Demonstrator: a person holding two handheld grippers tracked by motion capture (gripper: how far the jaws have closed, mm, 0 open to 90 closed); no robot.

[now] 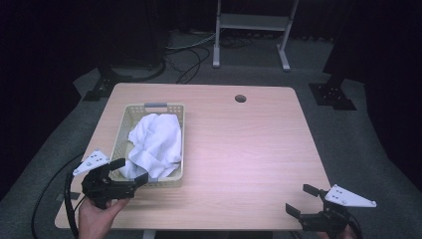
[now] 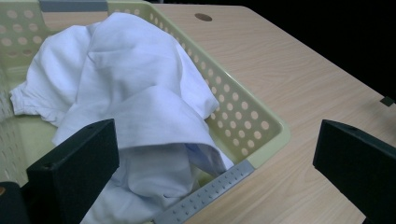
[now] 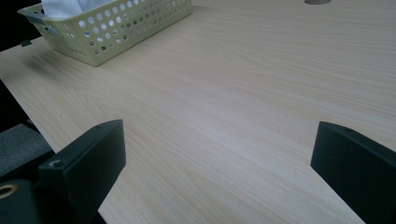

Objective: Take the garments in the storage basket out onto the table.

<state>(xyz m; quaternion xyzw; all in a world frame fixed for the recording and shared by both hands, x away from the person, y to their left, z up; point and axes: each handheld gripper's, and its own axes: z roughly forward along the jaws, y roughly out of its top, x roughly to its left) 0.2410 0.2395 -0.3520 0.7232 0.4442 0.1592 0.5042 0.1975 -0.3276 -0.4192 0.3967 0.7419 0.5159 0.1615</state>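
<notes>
High view shows a crumpled white cloth [image 1: 155,142] heaped in the yellow basket [image 1: 128,115] at nine o'clock, soft, light and probably easy to pinch at the raised near fold, where the left gripper [image 1: 128,172] hovers spread wide.

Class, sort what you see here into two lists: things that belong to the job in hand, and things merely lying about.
Belongs to the job:
white cloth
yellow basket holding it
left tongs, open at the basket's near end
right tongs, open, apart from the basket

Lying about:
cables on the floor
white stand behind the table
</notes>
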